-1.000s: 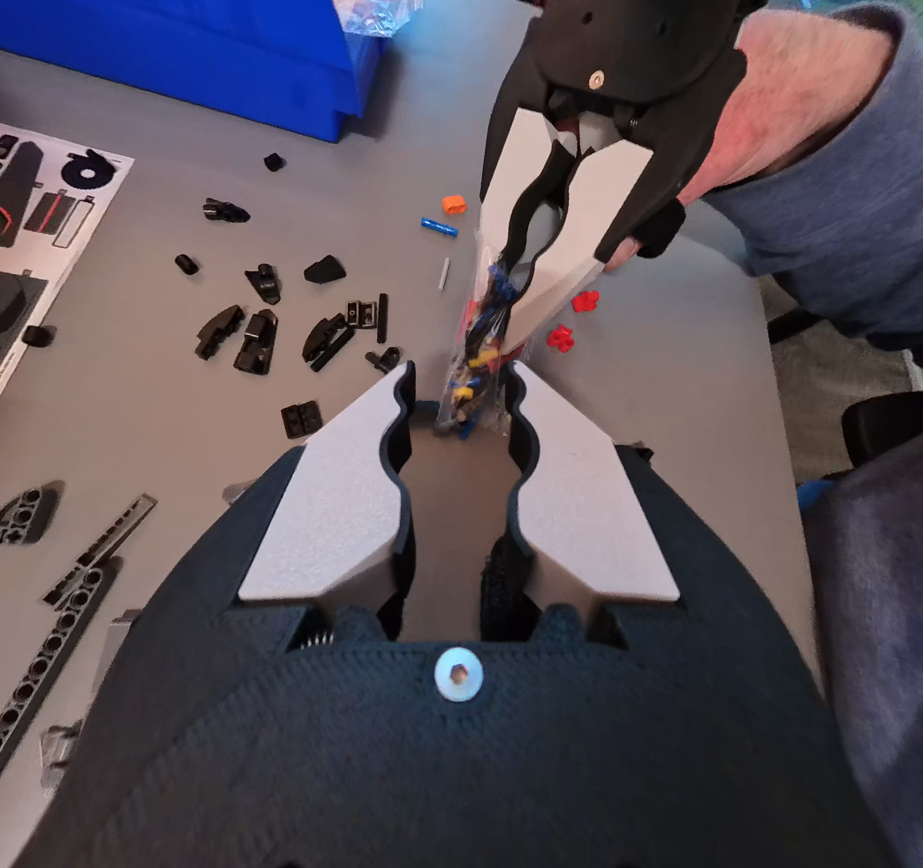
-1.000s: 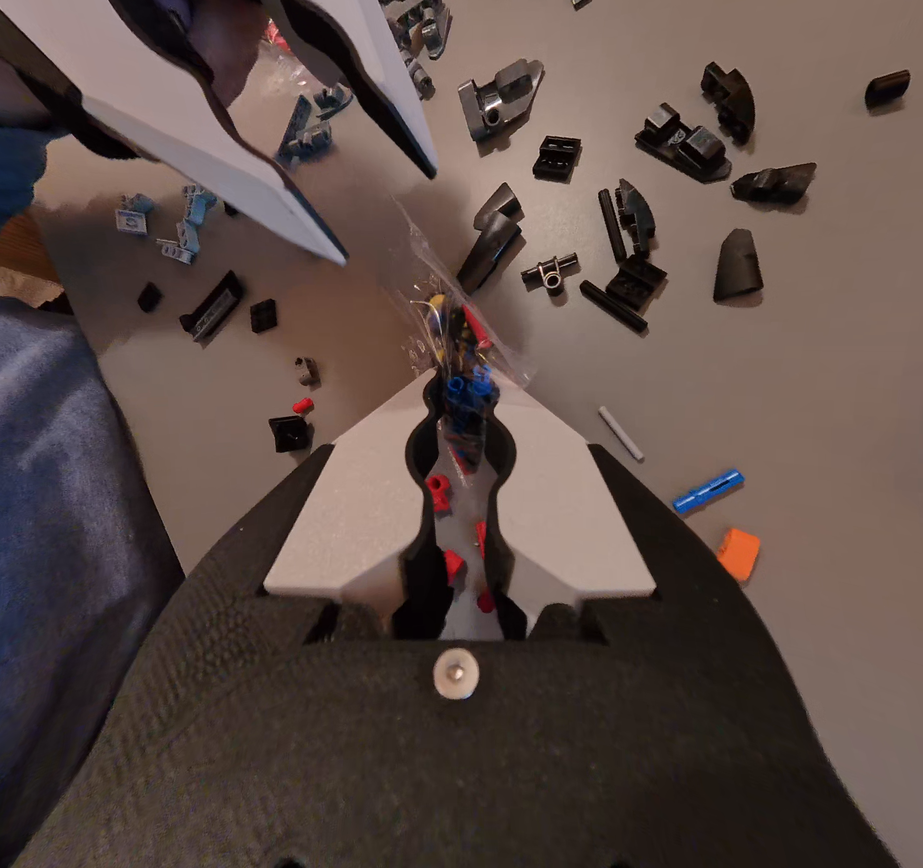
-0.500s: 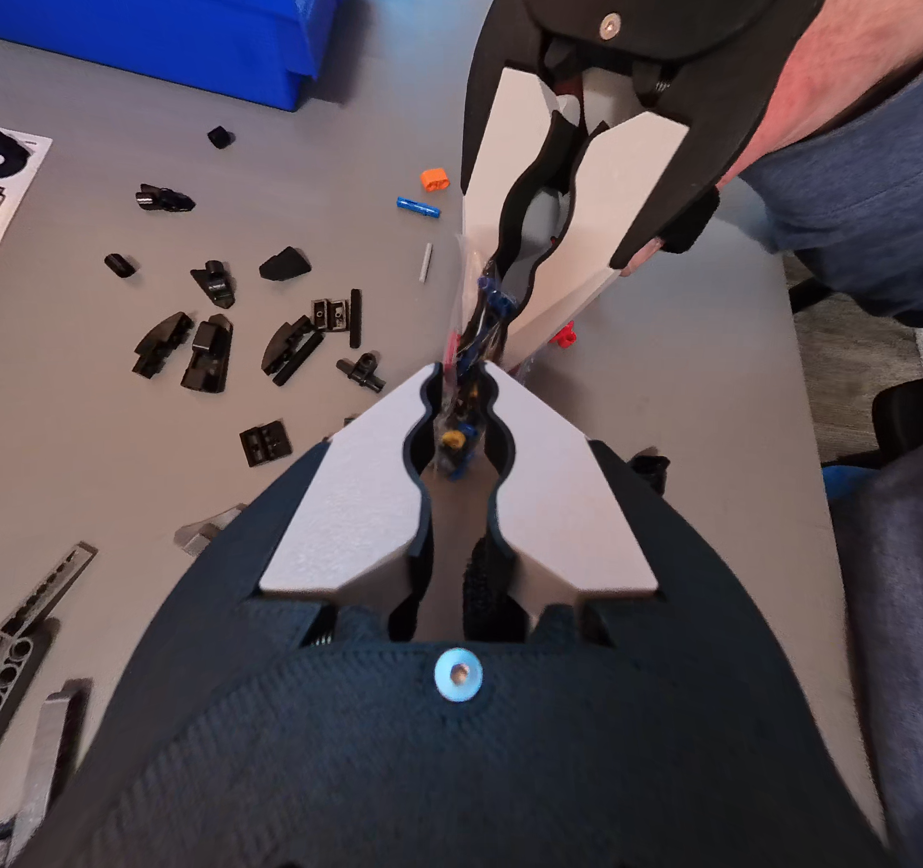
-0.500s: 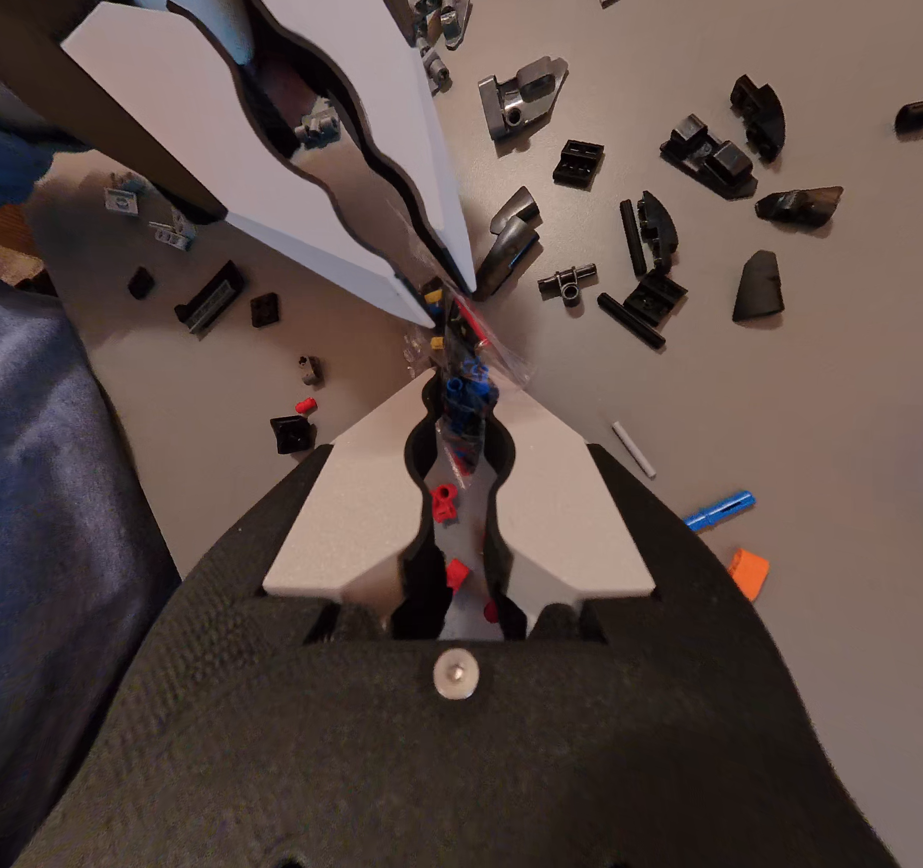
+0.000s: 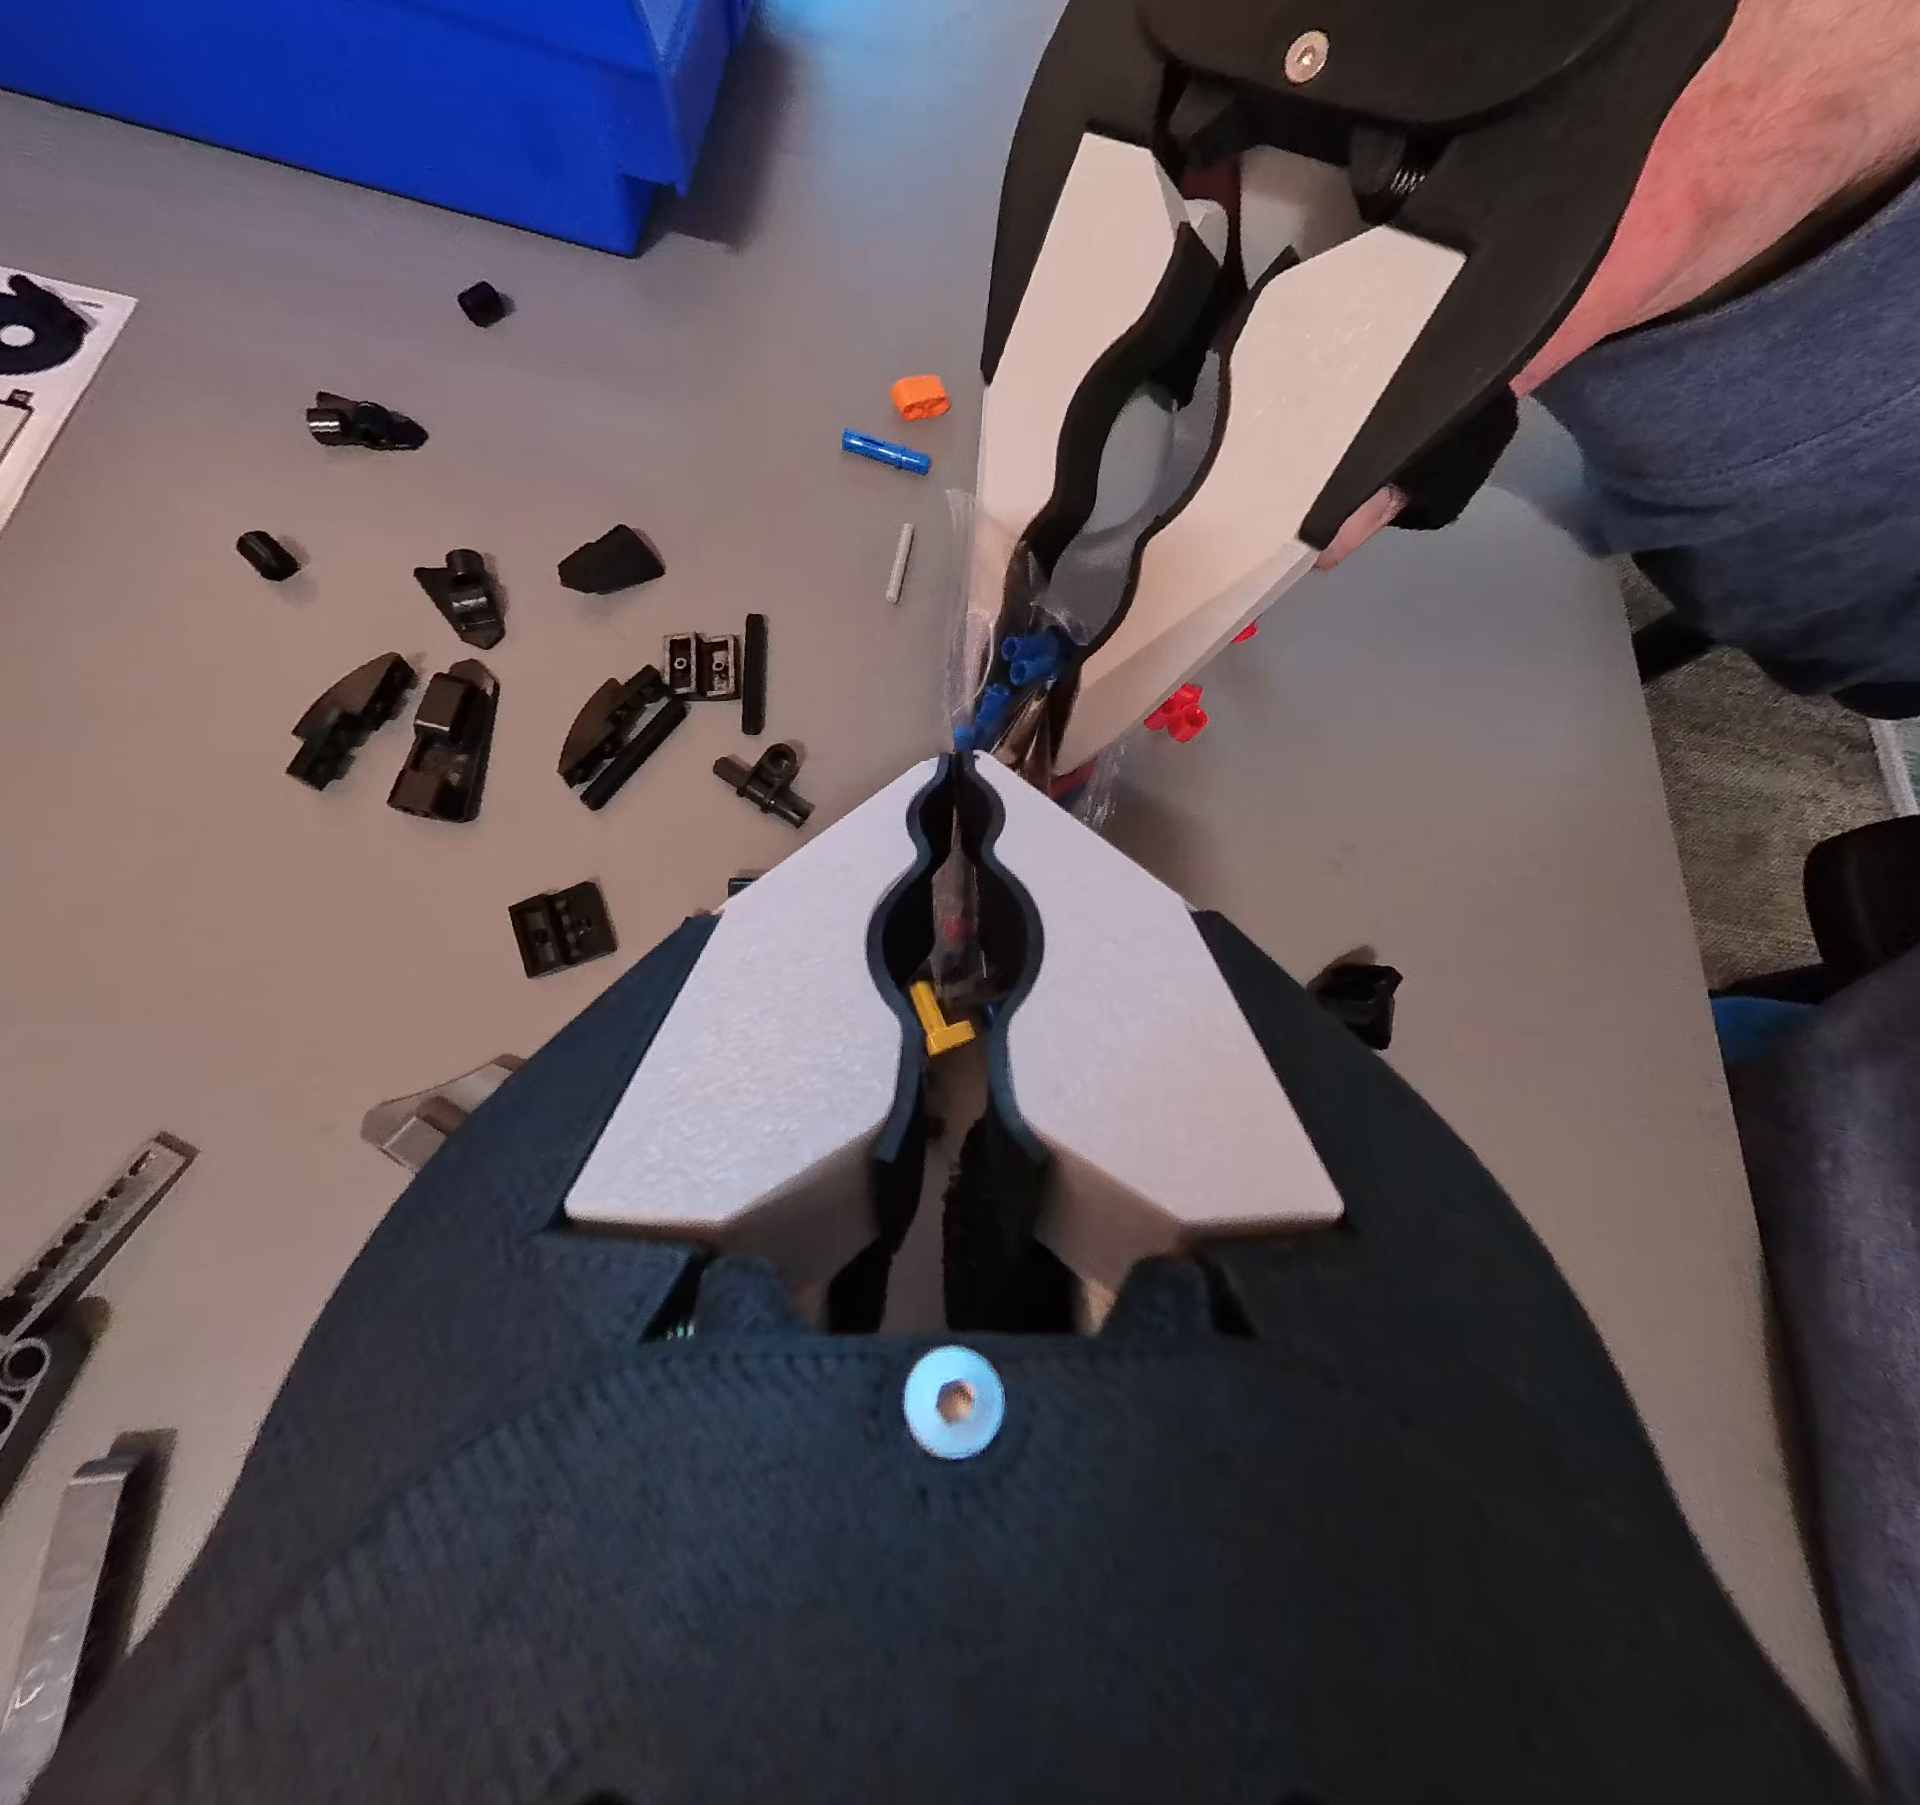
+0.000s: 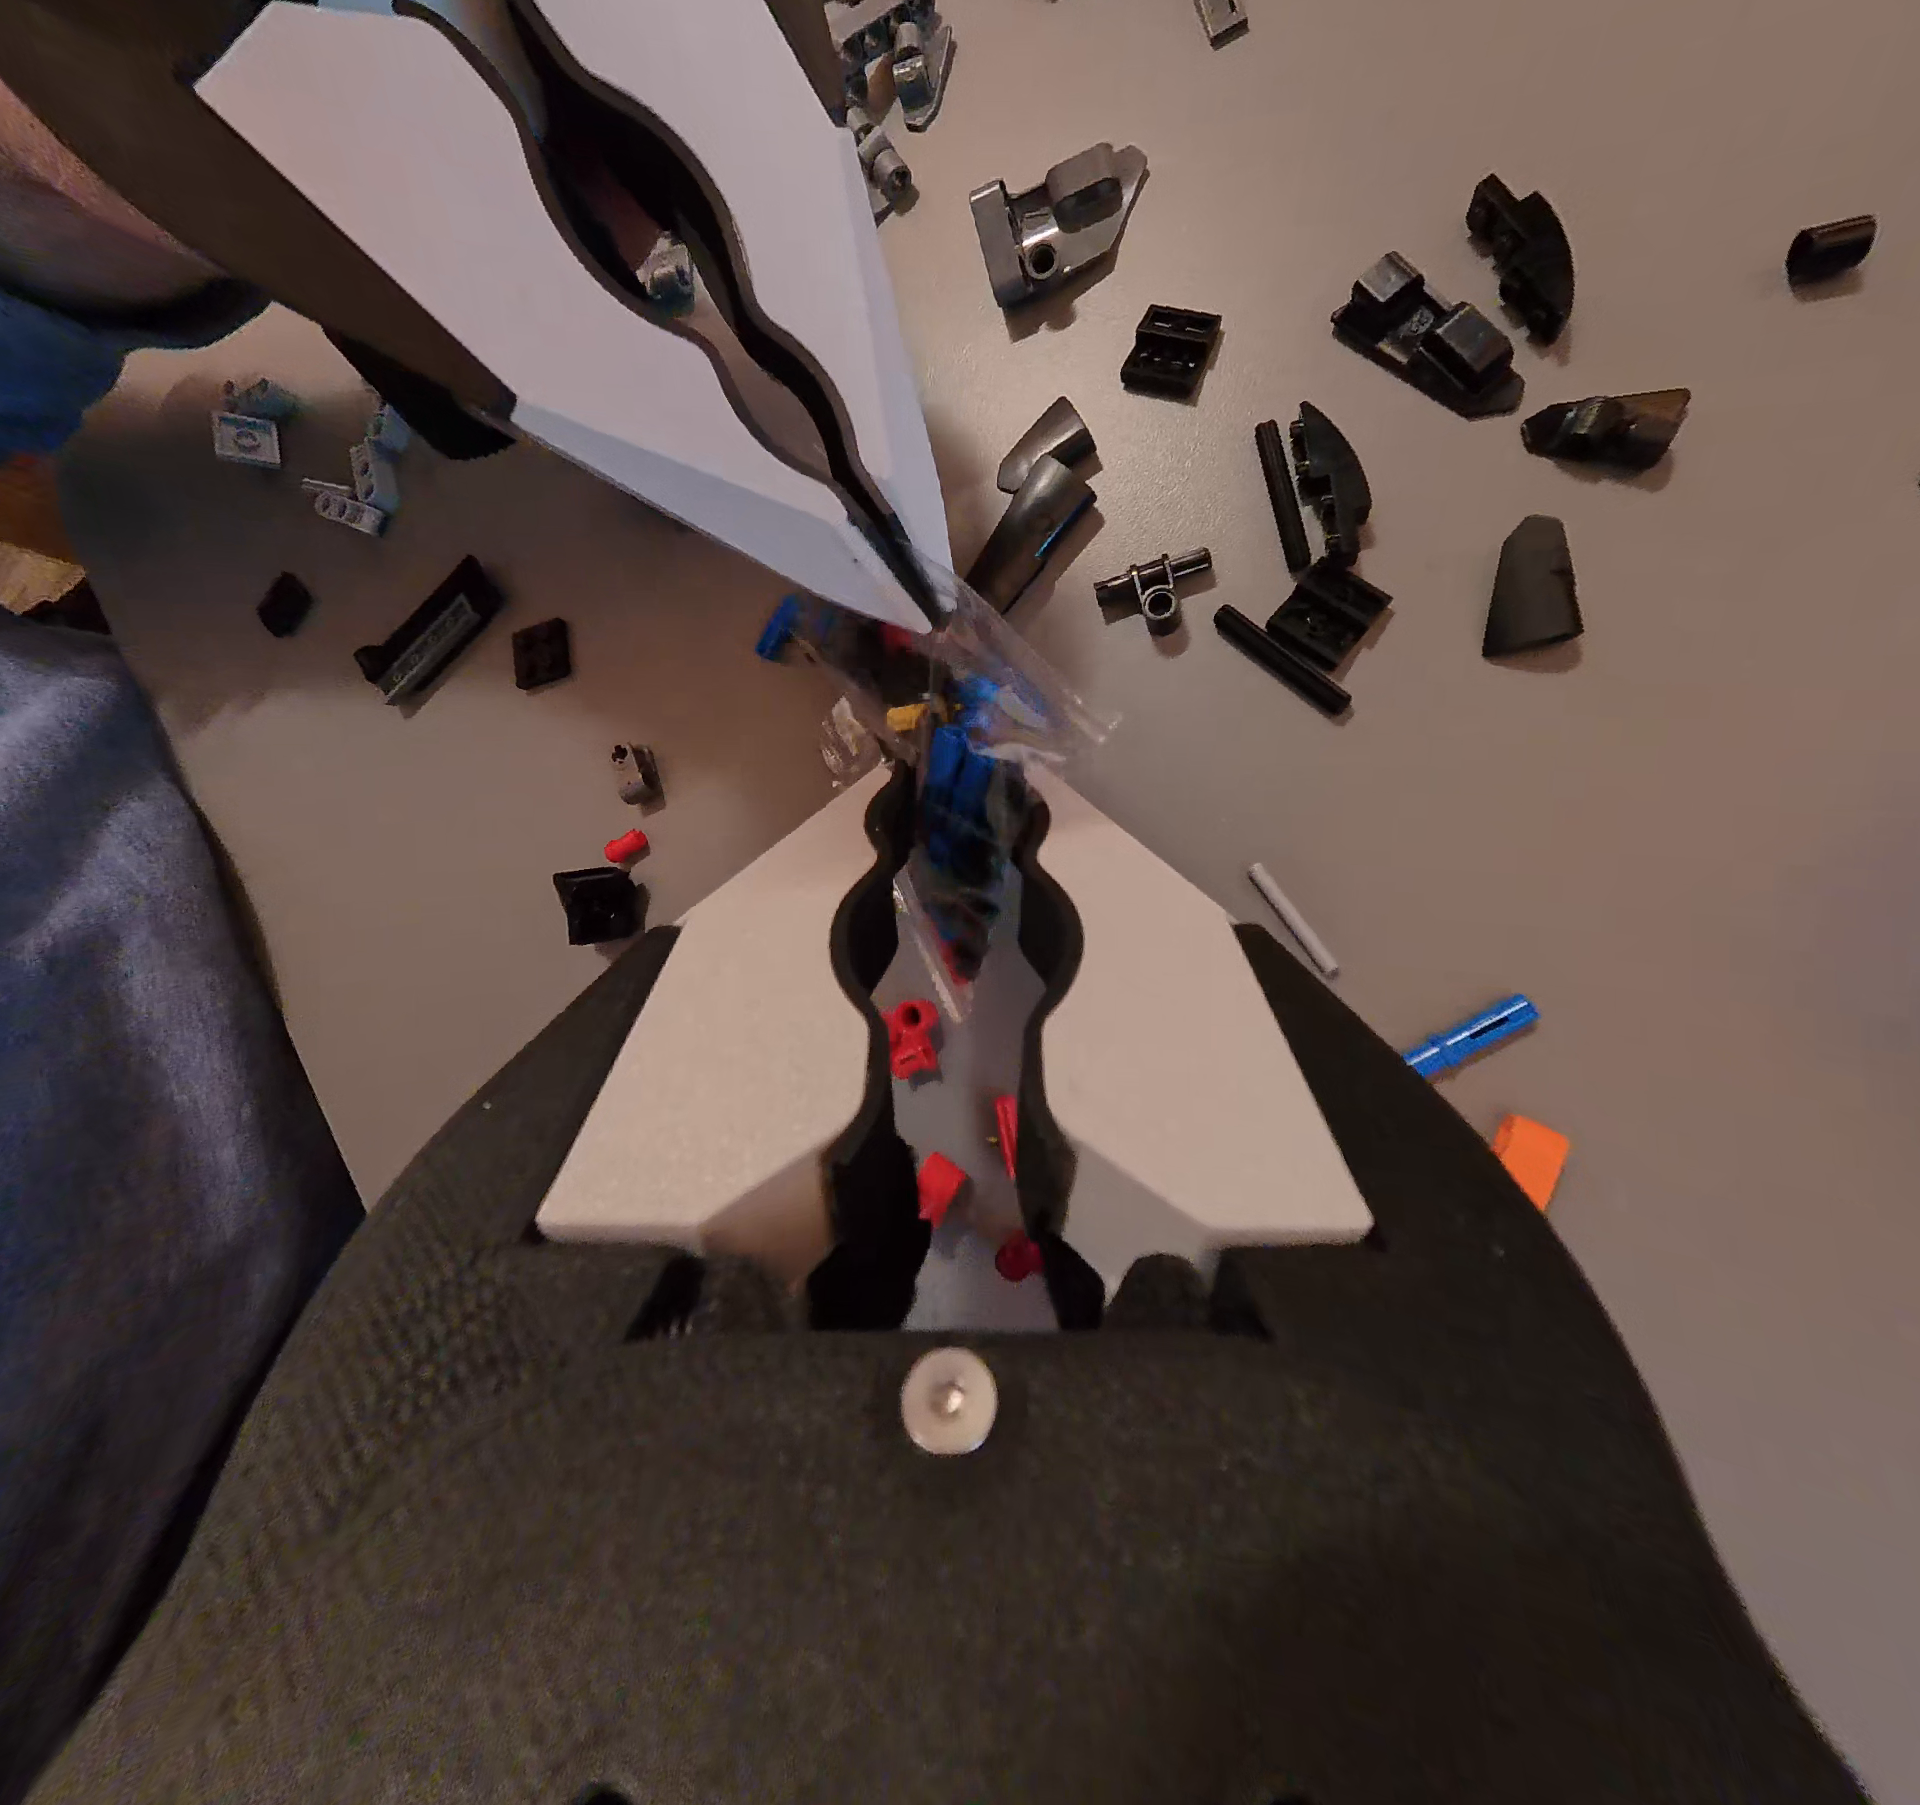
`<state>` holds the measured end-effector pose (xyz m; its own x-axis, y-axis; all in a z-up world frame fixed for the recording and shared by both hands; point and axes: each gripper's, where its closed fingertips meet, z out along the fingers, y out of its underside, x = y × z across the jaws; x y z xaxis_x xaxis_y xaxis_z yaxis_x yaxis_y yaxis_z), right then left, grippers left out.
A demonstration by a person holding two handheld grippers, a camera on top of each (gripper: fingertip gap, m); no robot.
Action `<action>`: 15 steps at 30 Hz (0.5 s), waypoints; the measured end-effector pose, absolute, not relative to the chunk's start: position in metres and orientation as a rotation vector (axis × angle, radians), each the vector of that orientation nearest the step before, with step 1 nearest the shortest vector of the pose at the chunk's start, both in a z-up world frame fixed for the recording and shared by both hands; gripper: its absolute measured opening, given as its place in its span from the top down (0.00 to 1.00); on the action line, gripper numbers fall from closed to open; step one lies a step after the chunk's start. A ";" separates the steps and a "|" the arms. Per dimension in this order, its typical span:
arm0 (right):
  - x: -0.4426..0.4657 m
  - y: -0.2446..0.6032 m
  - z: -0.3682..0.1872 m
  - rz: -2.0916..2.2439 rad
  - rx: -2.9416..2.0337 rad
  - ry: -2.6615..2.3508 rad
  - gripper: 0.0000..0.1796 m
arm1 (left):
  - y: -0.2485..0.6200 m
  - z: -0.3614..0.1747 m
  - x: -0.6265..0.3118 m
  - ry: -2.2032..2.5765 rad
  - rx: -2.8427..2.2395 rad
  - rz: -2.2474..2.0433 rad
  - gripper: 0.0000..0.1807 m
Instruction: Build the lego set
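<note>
Clear plastic, thin and crinkly: that is the bag (image 5: 1003,706) I have between both tongs, hanging just above the grey surface (image 5: 727,321). My left tongs (image 5: 956,768) are pinched together on one end of it, film showing in the narrow gap and a yellow piece (image 5: 940,1023) caught behind the tips. My right tongs (image 6: 961,789) are narrowed on the other end, where the blue pins (image 6: 961,779) bunch up inside the film.

I judge the bag to be very light, limp and slippery. It has no stiffness of its own; the hard little parts inside shift and give it lumps. The best hold is on bare film at an edge or corner, not over the pins, where the tongs would ride on round plastic and slide off. Pulling the 2 ends apart could tear it suddenly and scatter the contents.

Around the bag lie loose pieces: red connectors (image 6: 912,1036) beneath my right tongs, a blue axle pin (image 5: 883,451) and an orange piece (image 5: 921,396) just beyond the bag, black parts (image 5: 436,737) to its left in the left wrist view. A blue bin (image 5: 364,41) stands well beyond the bag.
</note>
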<state>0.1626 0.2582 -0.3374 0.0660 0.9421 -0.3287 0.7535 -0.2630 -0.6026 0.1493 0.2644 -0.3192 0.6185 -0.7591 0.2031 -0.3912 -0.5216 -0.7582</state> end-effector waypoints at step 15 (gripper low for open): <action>0.169 0.259 -0.336 0.992 -2.074 -1.712 0.91 | 0.266 -0.318 0.149 0.891 -2.153 -0.694 1.00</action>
